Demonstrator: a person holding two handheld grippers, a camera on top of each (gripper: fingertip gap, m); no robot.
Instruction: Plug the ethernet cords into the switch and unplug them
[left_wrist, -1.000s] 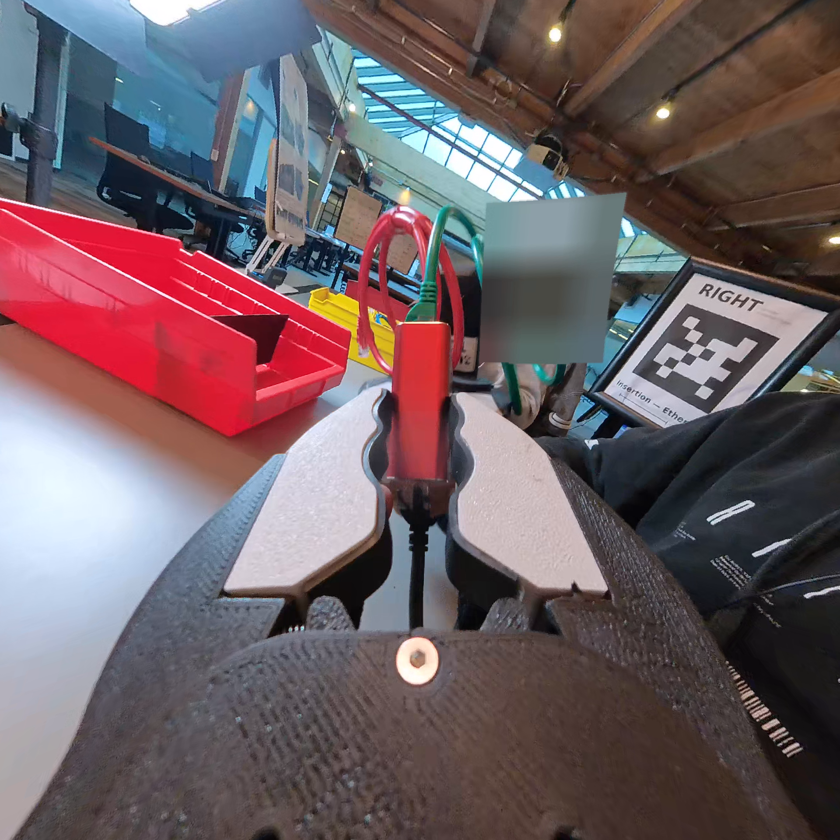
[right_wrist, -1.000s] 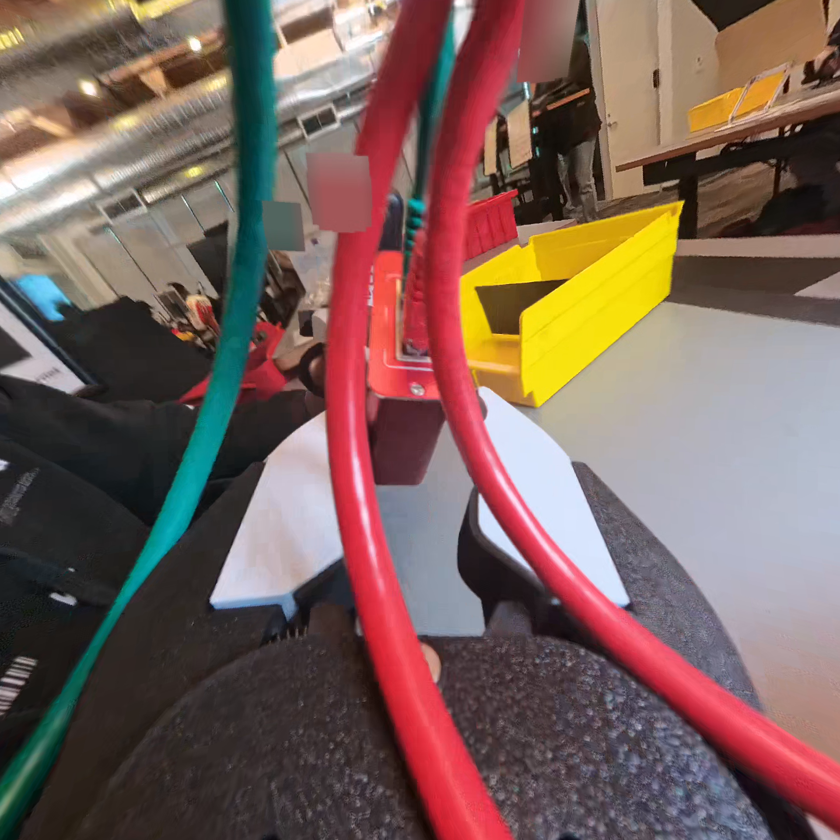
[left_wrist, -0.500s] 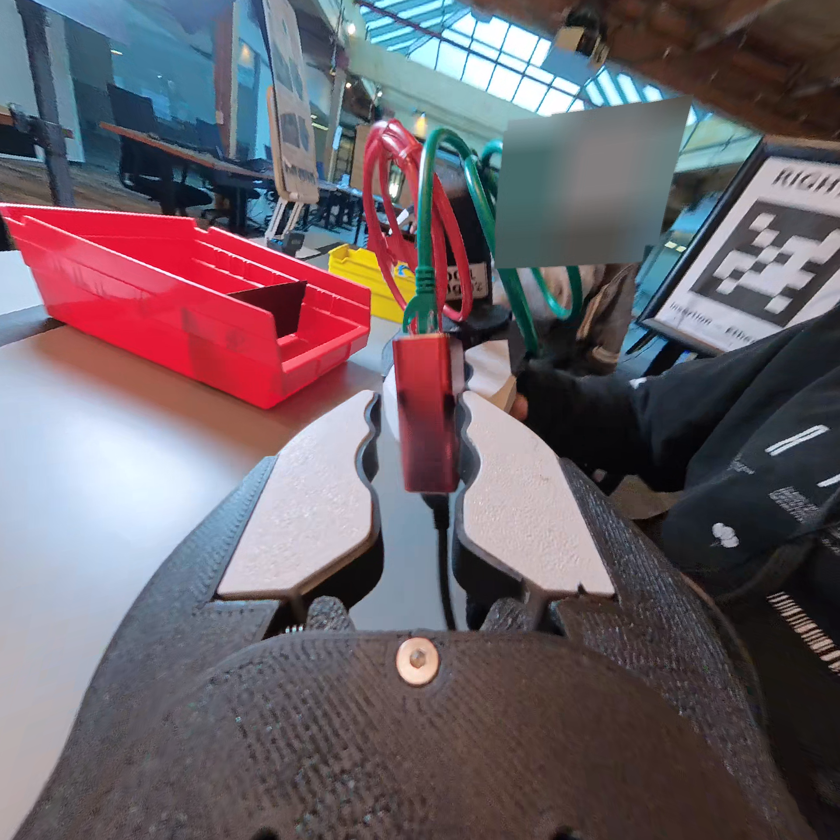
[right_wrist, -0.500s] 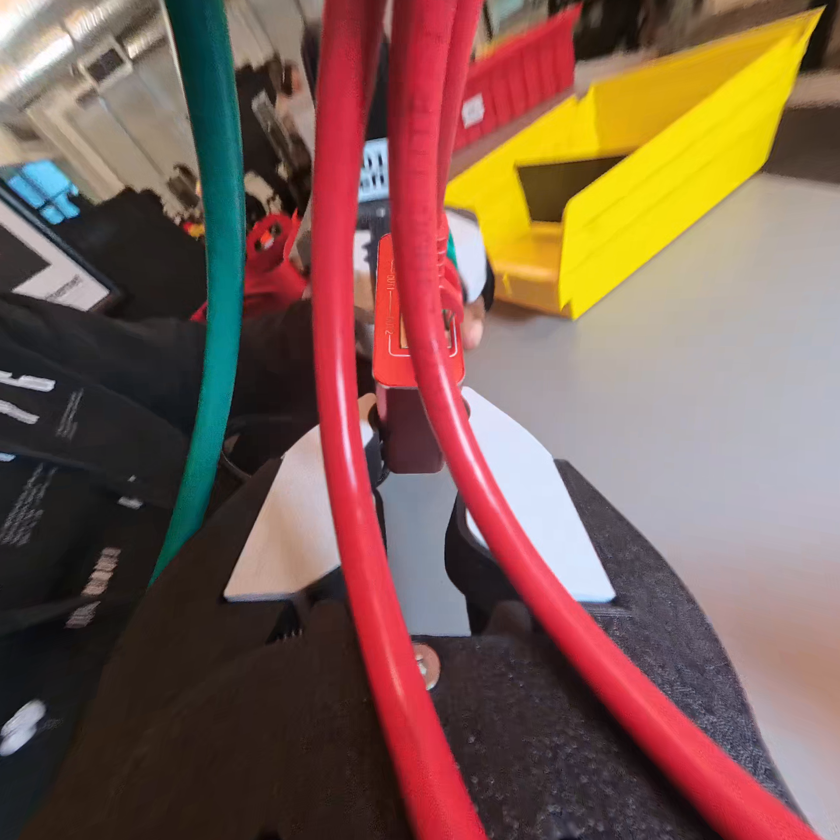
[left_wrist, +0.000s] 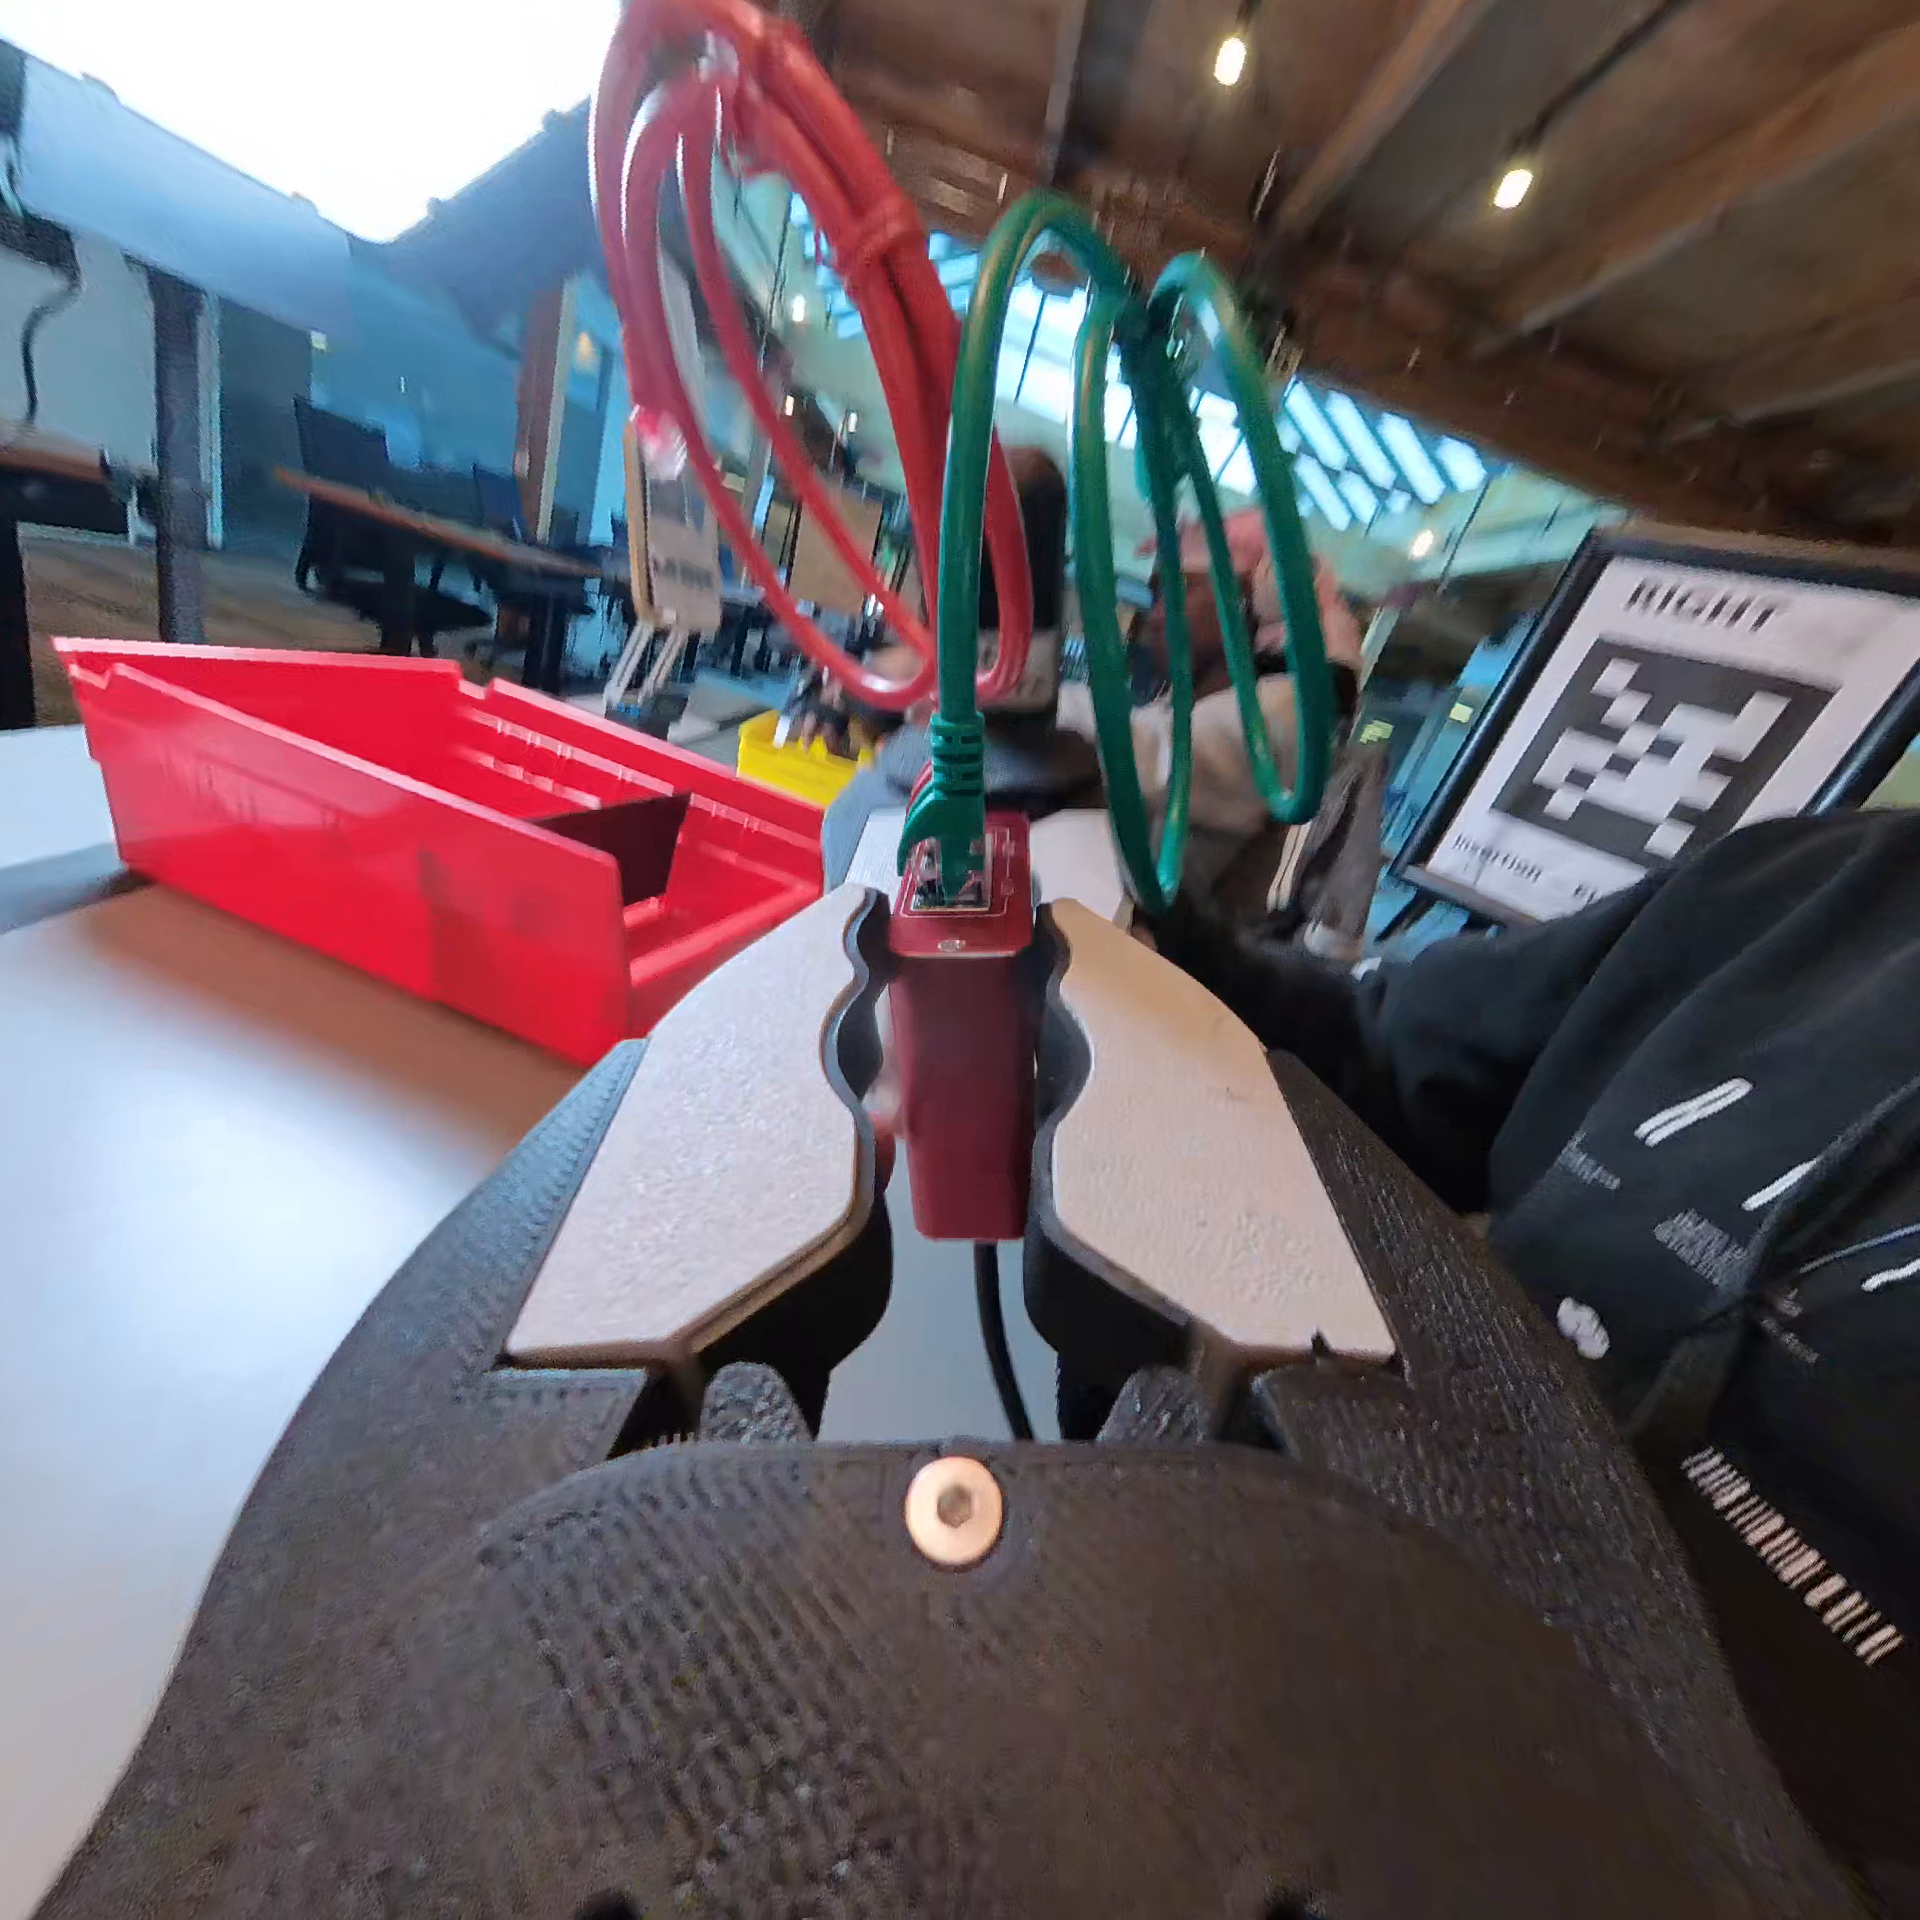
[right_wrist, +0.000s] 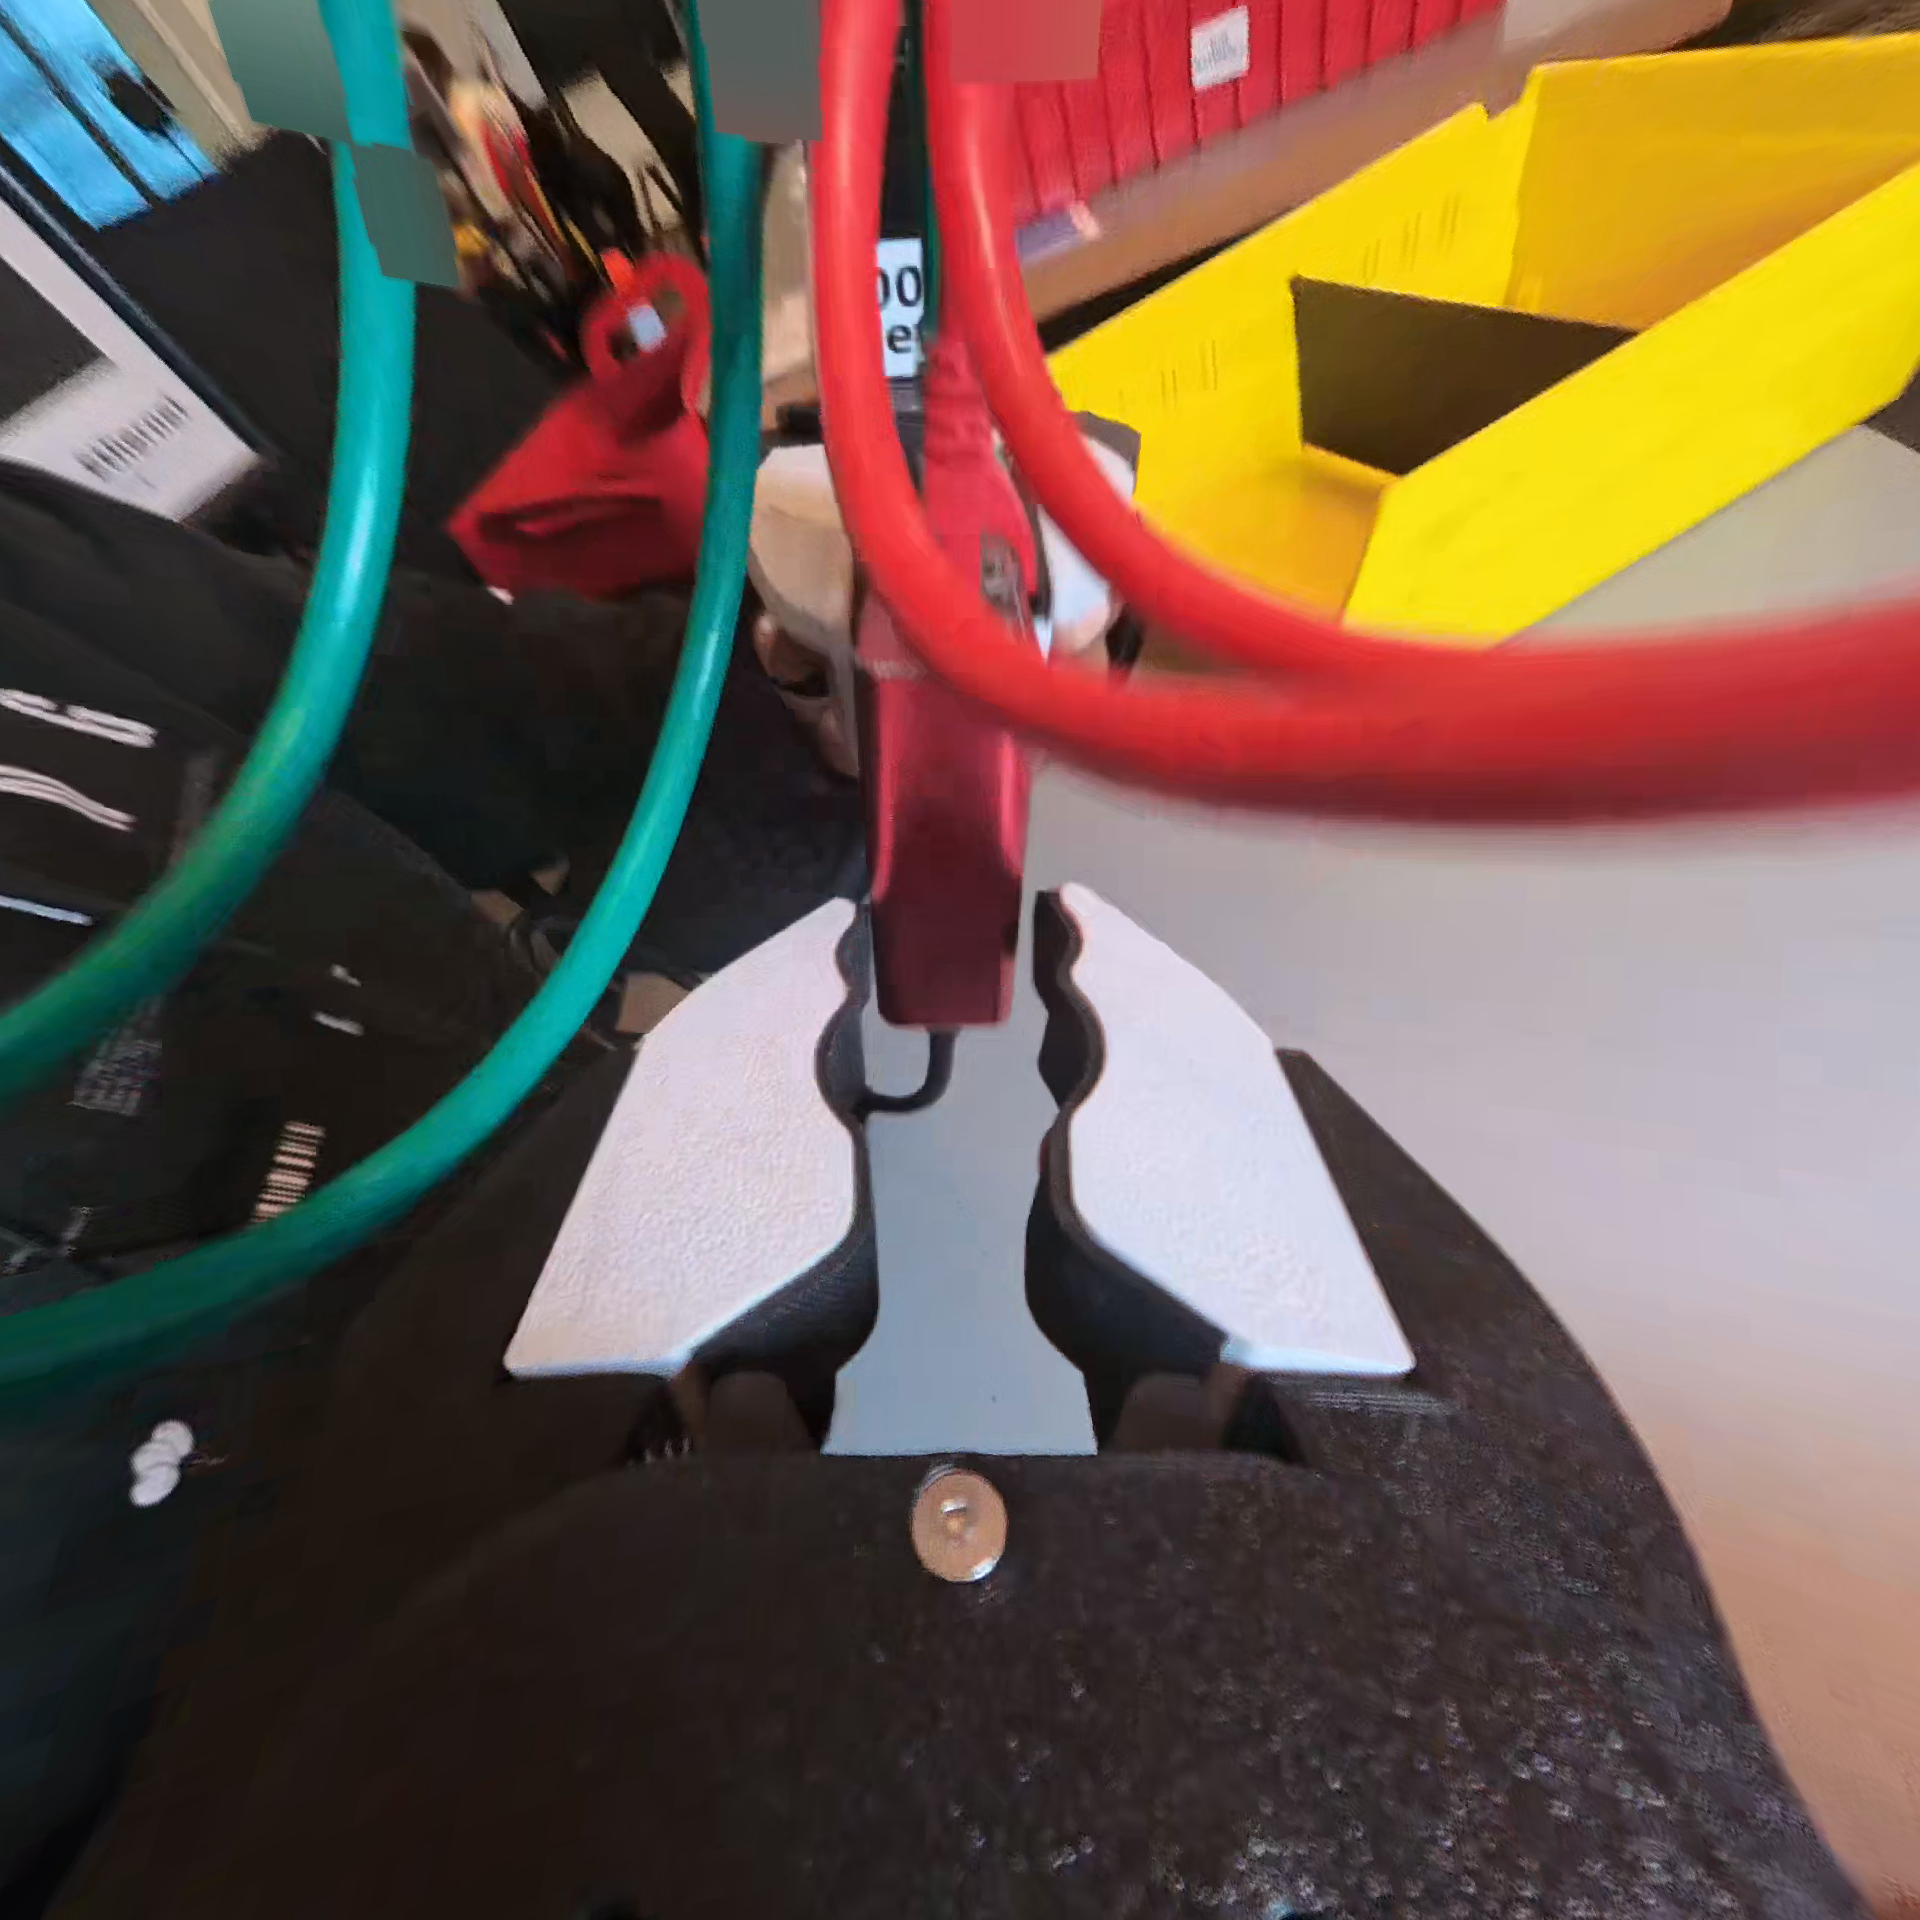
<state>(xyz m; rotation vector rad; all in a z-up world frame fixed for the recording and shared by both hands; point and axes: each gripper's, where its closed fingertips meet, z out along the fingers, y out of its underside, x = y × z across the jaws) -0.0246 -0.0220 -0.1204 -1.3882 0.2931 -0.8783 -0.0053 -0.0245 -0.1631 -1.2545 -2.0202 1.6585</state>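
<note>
The switch (left_wrist: 961, 1070), a small red box, stands upright above the table (left_wrist: 208, 1195), clamped between the left gripper (left_wrist: 961, 1039) pads, with the green cord (left_wrist: 951, 769) plugged into its top. The right gripper (right_wrist: 951, 966) is parted, the switch at its tips; contact is unclear. Only the right wrist view shows the red cord (right_wrist: 971, 457) reaching the switch and the yellow bin (right_wrist: 1558, 364) close; the red bin (left_wrist: 416, 831) appears only in the left.

Black textured gripper (left_wrist: 961, 935) bodies, pale grey pads (left_wrist: 717, 1132), silver screw (left_wrist: 954, 1509); black printed sleeve (left_wrist: 1714, 1091)

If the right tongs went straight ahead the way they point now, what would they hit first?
Most likely the red switch, whose near end already sits just between the open right tongs. The red cord loops nearby; depth is unclear.
</note>
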